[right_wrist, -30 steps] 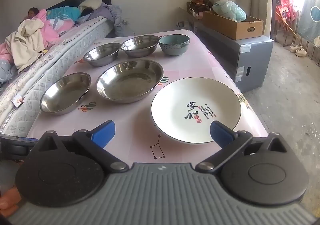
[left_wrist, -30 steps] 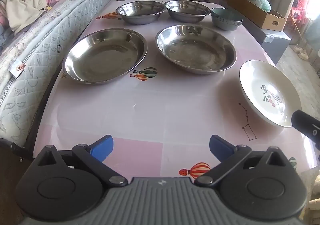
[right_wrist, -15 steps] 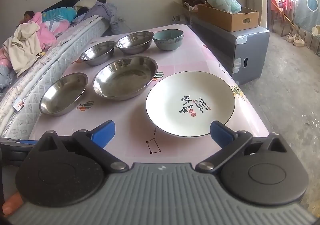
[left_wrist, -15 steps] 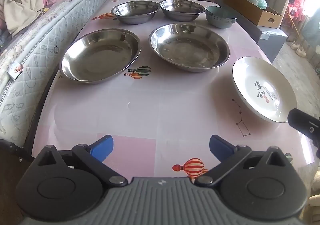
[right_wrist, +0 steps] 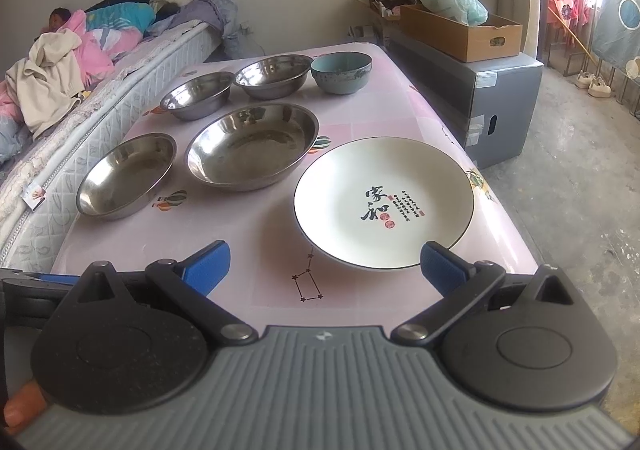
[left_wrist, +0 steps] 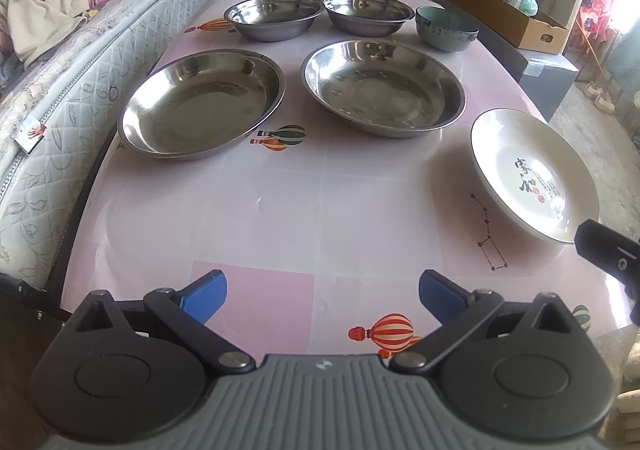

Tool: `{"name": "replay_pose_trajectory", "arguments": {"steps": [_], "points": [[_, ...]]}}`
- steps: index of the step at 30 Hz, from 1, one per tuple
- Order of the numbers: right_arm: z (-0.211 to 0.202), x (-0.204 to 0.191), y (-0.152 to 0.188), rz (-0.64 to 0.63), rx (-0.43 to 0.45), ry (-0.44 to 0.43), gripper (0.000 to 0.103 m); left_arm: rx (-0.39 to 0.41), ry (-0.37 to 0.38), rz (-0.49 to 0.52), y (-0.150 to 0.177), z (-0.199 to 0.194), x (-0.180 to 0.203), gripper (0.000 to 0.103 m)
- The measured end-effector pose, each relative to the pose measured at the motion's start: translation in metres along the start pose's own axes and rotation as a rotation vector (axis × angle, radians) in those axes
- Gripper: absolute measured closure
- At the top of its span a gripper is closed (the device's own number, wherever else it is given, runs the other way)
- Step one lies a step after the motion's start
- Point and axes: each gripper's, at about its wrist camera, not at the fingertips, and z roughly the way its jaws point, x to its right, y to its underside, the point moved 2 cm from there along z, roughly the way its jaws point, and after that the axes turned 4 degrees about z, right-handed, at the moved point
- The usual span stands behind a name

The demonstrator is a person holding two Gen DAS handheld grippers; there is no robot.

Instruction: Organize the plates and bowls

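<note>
- Plates and bowls are sitting in two rows on the pink table (left_wrist: 280,210), which is standing beside a mattress (left_wrist: 80,98).
- Front row, seen from the left wrist view: a left steel plate (left_wrist: 202,104), a right steel plate (left_wrist: 382,88) and a white ceramic plate (left_wrist: 534,174) are lying apart from one another, none touching.
- Back row: a left steel bowl (left_wrist: 274,16) and a right steel bowl (left_wrist: 368,13) are sitting just beside each other, with a teal bowl (left_wrist: 447,28) standing near them on the right.
- The white ceramic plate is resting near the right edge of the table and is showing dark printed characters in its centre.
- The left gripper (left_wrist: 322,292) is hovering over the near edge of the table with its jaws spread wide and nothing between the blue pads (left_wrist: 204,294).
- The right gripper (right_wrist: 325,264) is hovering just before the near rim of the white ceramic plate (right_wrist: 384,202), jaws spread wide and gripping nothing.
- A cardboard box (right_wrist: 460,30) is sitting on a grey cabinet (right_wrist: 500,106) to the right of the table.
</note>
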Motion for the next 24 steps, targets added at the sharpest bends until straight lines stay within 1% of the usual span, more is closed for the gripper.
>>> {"name": "replay_pose_trajectory", "arguments": {"steps": [24], "points": [[0.0079,-0.0054,-0.0011,-0.019,-0.018,0.000,0.001,-0.009,0.002,-0.016,-0.0003,0.0049,-0.0071,0.000]]}}
